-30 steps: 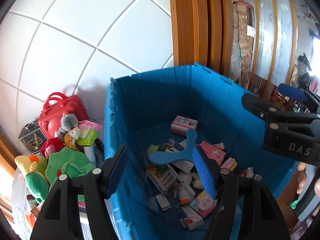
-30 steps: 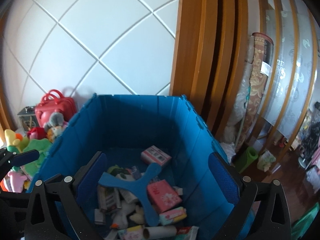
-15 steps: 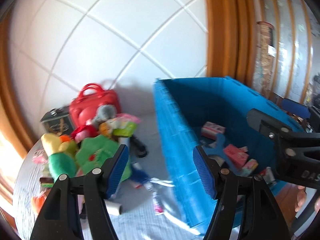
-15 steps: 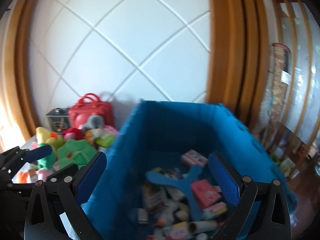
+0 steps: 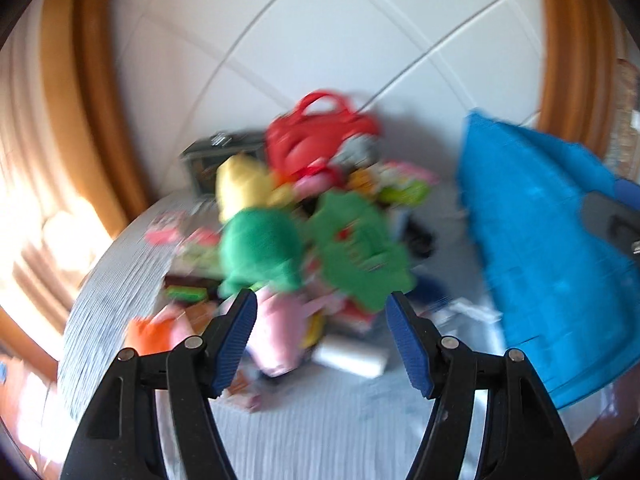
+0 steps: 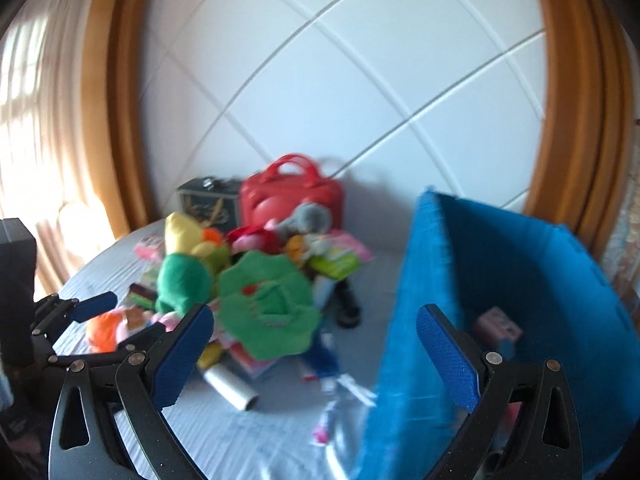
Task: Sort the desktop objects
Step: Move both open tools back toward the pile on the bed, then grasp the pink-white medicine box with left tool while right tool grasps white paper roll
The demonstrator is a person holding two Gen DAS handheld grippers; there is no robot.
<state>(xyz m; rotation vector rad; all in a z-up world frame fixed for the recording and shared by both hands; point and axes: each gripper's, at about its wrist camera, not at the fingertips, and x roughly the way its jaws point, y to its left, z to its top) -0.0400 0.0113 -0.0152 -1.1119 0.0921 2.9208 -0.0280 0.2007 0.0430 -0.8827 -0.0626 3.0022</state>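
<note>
A pile of toys lies on the grey table [image 5: 320, 432]: a green plush [image 5: 260, 248], a green leafy plush [image 5: 360, 260], a yellow plush [image 5: 240, 184], a pink item [image 5: 280, 332] and a white roll [image 5: 352, 356]. My left gripper [image 5: 322, 340] is open and empty, just in front of the pile. My right gripper [image 6: 316, 356] is open and empty, between the pile [image 6: 264, 300] and the blue bin [image 6: 500, 320]. The left gripper also shows in the right wrist view [image 6: 108, 324]. Both views are blurred.
A red handbag [image 5: 320, 140] and a dark box [image 5: 216, 156] stand behind the pile by the white tiled wall. The blue bin [image 5: 540, 240] stands at the right and holds a pink box [image 6: 498, 324]. A black object [image 6: 346, 300] lies beside the bin.
Both grippers have swung left, away from above the blue bin and toward the toy pile. Both stay open and empty.
</note>
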